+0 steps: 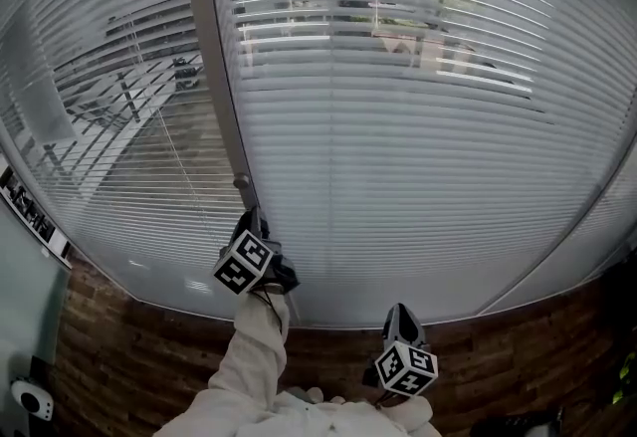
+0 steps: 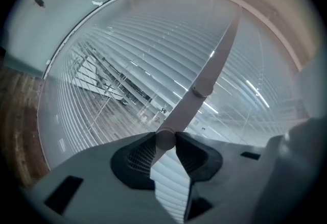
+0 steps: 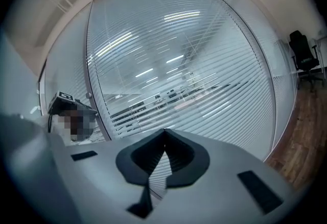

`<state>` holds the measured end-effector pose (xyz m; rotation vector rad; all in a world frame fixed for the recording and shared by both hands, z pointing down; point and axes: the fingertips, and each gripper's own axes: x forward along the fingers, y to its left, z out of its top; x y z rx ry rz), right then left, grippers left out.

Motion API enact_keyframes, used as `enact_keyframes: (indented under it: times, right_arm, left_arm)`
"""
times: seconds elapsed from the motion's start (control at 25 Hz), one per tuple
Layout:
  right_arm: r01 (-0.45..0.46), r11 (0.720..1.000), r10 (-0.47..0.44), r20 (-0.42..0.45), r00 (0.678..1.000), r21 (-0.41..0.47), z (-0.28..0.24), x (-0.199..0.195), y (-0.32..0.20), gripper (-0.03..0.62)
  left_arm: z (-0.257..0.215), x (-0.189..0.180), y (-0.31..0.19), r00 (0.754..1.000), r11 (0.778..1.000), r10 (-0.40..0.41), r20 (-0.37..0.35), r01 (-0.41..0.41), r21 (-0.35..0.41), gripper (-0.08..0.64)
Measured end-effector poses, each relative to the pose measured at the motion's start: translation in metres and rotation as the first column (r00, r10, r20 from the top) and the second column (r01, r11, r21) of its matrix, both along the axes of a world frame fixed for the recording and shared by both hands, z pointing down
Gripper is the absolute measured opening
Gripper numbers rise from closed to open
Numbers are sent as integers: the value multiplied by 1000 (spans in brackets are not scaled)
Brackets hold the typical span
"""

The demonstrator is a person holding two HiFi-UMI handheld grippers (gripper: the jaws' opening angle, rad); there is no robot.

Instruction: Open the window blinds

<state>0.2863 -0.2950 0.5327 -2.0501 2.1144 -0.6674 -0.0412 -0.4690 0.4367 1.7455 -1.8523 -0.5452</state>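
Note:
The window blinds [image 1: 398, 186] hang behind glass in two panels split by a grey post [image 1: 214, 57]. The left panel's slats [image 1: 119, 126] are tilted partly open, and a room shows through them. The right panel shows gaps only near its top. A pale tilt wand [image 2: 204, 80] hangs beside the post, its lower end [image 1: 242, 186] in my left gripper [image 1: 251, 218]. In the left gripper view that gripper [image 2: 164, 139] is shut on the wand's round tip. My right gripper [image 1: 398, 311] is lower and to the right, short of the glass, and is shut [image 3: 164, 132] on nothing.
A wood-patterned strip [image 1: 119, 345] runs under the window. A small white device [image 1: 30, 400] sits at the lower left. The person's light sleeve [image 1: 249, 365] leads up to the left gripper. A black office chair [image 3: 304, 49] stands far right in the right gripper view.

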Motion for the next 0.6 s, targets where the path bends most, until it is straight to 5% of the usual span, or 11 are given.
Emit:
enact_keyframes:
  times: [0.24,0.6]
  right_arm:
    - [-1,1000,1,-3,1000,4,-2,0,-1,14]
    - [-13,1000,13,-5,1000,3,-1,3,-3,14]
  left_arm:
    - [0,1,1,996,1000,2,-87,0,20,124]
    - [1,-1,0,958,999,-1,-287,13,41,123]
